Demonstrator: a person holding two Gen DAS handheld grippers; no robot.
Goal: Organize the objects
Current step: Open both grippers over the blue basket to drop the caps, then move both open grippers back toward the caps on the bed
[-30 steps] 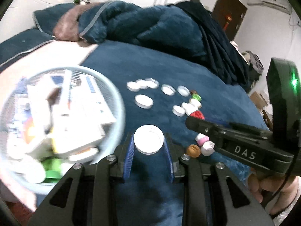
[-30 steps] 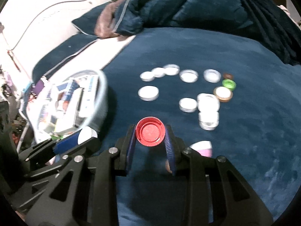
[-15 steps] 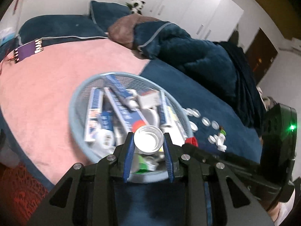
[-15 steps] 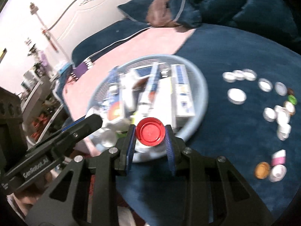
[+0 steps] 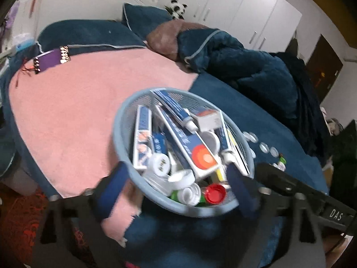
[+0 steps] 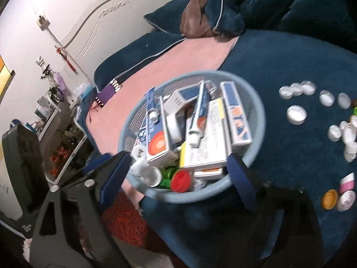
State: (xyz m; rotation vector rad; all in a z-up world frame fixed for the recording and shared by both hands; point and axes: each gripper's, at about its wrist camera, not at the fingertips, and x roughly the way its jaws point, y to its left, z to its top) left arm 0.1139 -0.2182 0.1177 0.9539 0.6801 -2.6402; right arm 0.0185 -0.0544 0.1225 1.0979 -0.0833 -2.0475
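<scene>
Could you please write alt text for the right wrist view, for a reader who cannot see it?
The open right hand-held gripper hangs over a pale blue basket crammed with toothpaste boxes, tubes and caps, a red cap lying near its front rim. The basket sits on a bed, with loose caps scattered to its right.

Materials and finishes on the bed

Round pale-blue wire-mesh basket (image 5: 125, 120): matt; glossy printed card toothpaste boxes (image 5: 189, 147) inside; smooth red plastic cap (image 5: 215, 193). Plush dark-blue blanket (image 6: 279, 67), napped pink cloth sheet (image 5: 78, 102).
</scene>
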